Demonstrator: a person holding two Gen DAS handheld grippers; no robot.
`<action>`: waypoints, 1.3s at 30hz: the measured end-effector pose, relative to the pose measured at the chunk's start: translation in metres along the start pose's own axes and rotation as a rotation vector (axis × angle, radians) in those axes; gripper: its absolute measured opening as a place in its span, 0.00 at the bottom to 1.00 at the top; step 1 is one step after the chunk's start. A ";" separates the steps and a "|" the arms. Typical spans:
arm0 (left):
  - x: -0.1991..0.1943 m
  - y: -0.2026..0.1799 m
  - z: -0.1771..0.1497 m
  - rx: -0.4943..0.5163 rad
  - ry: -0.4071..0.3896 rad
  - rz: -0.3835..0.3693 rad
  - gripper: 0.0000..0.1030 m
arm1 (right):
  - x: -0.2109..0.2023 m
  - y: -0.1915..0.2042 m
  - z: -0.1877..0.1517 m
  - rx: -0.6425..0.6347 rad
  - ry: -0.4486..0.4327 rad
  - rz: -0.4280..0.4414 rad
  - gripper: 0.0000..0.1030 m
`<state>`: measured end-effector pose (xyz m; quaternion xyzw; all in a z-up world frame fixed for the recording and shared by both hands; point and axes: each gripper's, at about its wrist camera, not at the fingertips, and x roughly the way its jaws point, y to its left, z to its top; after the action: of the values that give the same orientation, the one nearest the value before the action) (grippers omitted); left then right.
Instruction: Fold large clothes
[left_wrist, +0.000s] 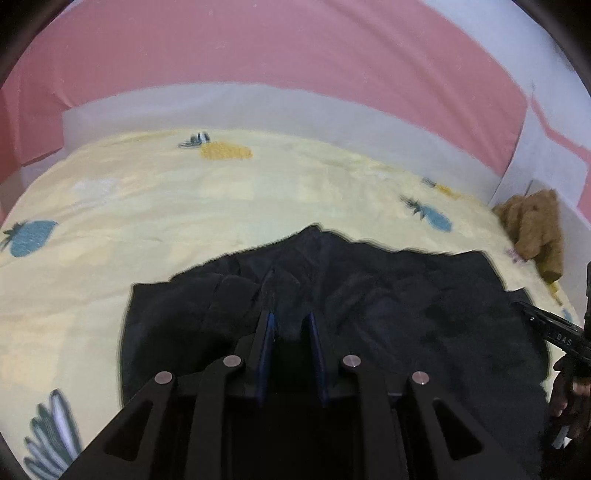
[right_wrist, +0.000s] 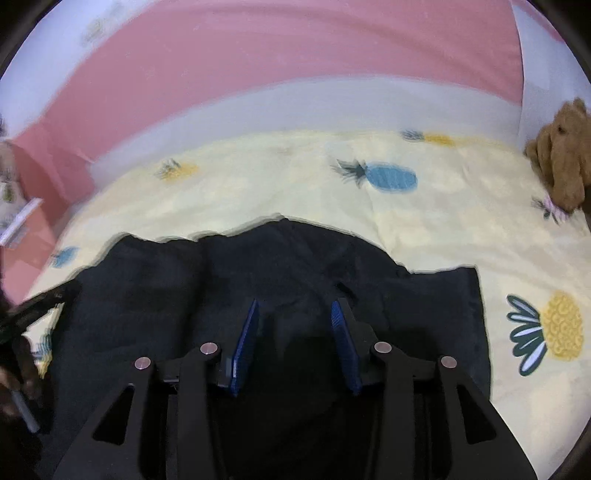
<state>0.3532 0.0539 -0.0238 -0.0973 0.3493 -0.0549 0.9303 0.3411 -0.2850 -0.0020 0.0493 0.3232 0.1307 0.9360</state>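
Garment (left_wrist: 369, 306) on bedspread (left_wrist: 184, 206), plush toy (left_wrist: 535, 229) far right by wall (left_wrist: 295, 51) behind.

The garment (left_wrist: 369, 314) (right_wrist: 221, 280) was plain black, without any visible pattern. Under it, the bedspread (left_wrist: 184, 206) (right_wrist: 461, 229) was pale yellow, printed with blue and mustard-yellow pineapples that had dark green and white leaves. Behind the bedspread, the wall (left_wrist: 280, 48) (right_wrist: 295, 48) carried a broad pink band over a white band. At the bedspread's far right corner, the plush toy (left_wrist: 535, 232) (right_wrist: 561, 162) was golden brown. Both grippers (left_wrist: 290, 325) (right_wrist: 295, 317) were black with blue pads (left_wrist: 266, 350) (right_wrist: 243, 343).
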 end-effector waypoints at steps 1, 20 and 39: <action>-0.015 -0.004 -0.002 0.012 -0.021 -0.011 0.20 | -0.010 0.007 -0.002 -0.009 -0.010 0.017 0.41; -0.077 -0.048 -0.059 0.118 0.035 -0.124 0.20 | -0.044 0.059 -0.070 -0.083 0.074 0.143 0.41; -0.027 -0.047 -0.104 0.102 0.140 -0.097 0.20 | 0.011 0.065 -0.110 -0.084 0.195 0.098 0.42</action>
<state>0.2623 -0.0025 -0.0727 -0.0623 0.4050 -0.1242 0.9037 0.2681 -0.2185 -0.0833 0.0131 0.4044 0.1940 0.8937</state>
